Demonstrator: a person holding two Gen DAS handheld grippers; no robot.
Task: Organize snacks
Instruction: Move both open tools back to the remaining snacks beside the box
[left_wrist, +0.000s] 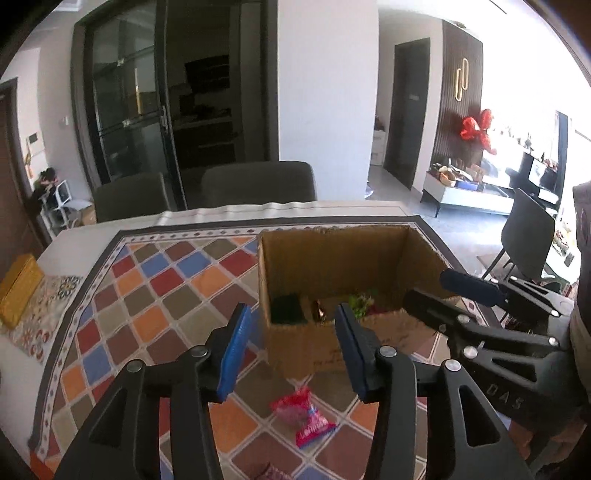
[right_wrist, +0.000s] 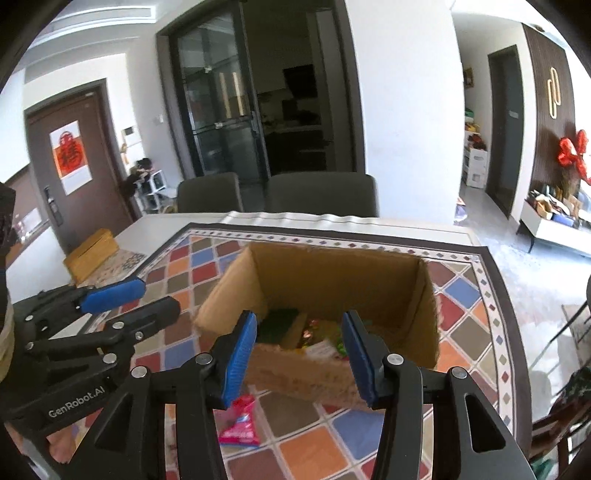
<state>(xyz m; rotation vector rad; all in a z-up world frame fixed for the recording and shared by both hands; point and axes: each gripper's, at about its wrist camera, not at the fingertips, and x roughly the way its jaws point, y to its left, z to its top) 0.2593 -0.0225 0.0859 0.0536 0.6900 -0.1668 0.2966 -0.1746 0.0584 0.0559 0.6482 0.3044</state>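
We see bare cloth (left_wrist: 155, 295) left of the box (left_wrist: 332, 258) | red snack packet (left_wrist: 303, 417) lies before it | our left gripper (left_wrist: 291, 354) and right gripper (right_wrist: 299, 358) tilt down, jaws apart, empty.

The near wall of the cardboard box (left_wrist: 325, 347) is hiding most of the snacks inside (right_wrist: 317, 338); only blurred scraps of green and red are showing, too unclear to name. The print on the pink packet (left_wrist: 306, 417) is blurring past reading. A dark red packet (left_wrist: 275, 472) is being cut off by the bottom edge of the left wrist view.
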